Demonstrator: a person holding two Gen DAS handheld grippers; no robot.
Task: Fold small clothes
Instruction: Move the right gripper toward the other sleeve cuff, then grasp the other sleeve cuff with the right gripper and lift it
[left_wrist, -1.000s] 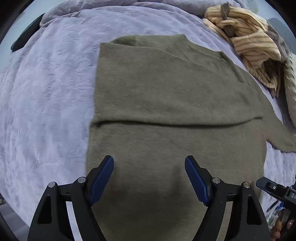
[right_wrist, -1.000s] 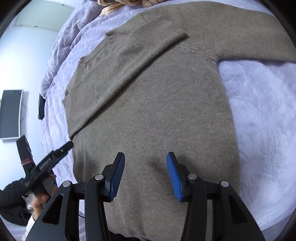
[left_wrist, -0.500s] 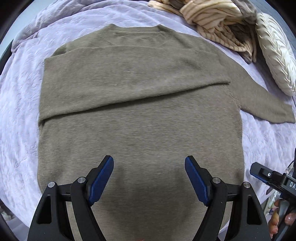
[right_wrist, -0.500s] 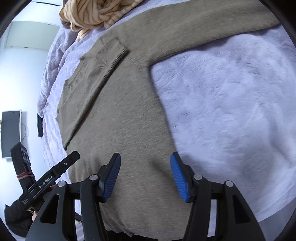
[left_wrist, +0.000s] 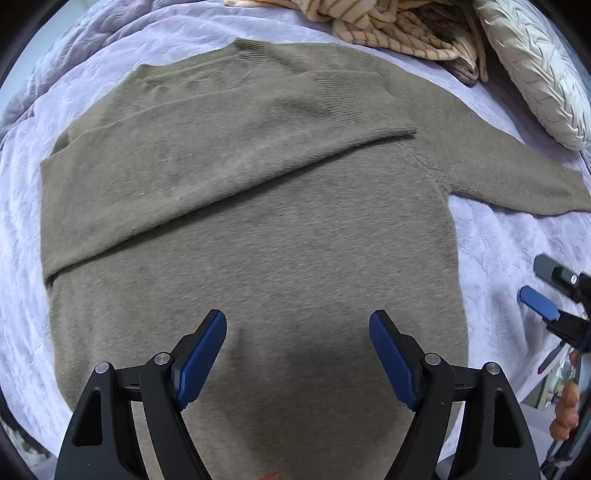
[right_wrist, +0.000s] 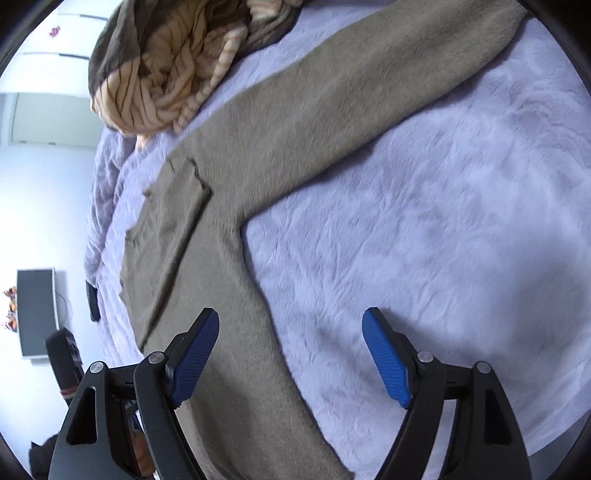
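Note:
An olive-green knitted sweater (left_wrist: 258, 229) lies flat on a lilac bedspread (left_wrist: 498, 258). One sleeve is folded across its chest (left_wrist: 207, 158); the other sleeve (left_wrist: 509, 177) stretches out to the right. My left gripper (left_wrist: 297, 354) hovers open above the sweater's lower body, nothing between its blue pads. In the right wrist view the sweater (right_wrist: 229, 266) runs along the left, its spread sleeve (right_wrist: 369, 96) reaching up to the right. My right gripper (right_wrist: 290, 354) hangs over the sweater's side edge and the bedspread (right_wrist: 424, 240); its jaws are opening, wide apart and holding nothing. The right gripper's fingers (left_wrist: 539, 302) show at the left view's right edge.
A heap of tan striped clothes (left_wrist: 388, 26) lies beyond the sweater's collar, beside a cream quilted pillow (left_wrist: 535, 74). The striped heap (right_wrist: 166, 74) also tops the right wrist view. A dark screen (right_wrist: 37, 310) hangs on the wall at left. A person's fingertips (left_wrist: 565, 413) show at right.
Both grippers have slid rightward across the sweater. The right gripper's jaws have spread much wider and now sit over the sweater's side edge and bare bedspread. The left gripper's opening is unchanged.

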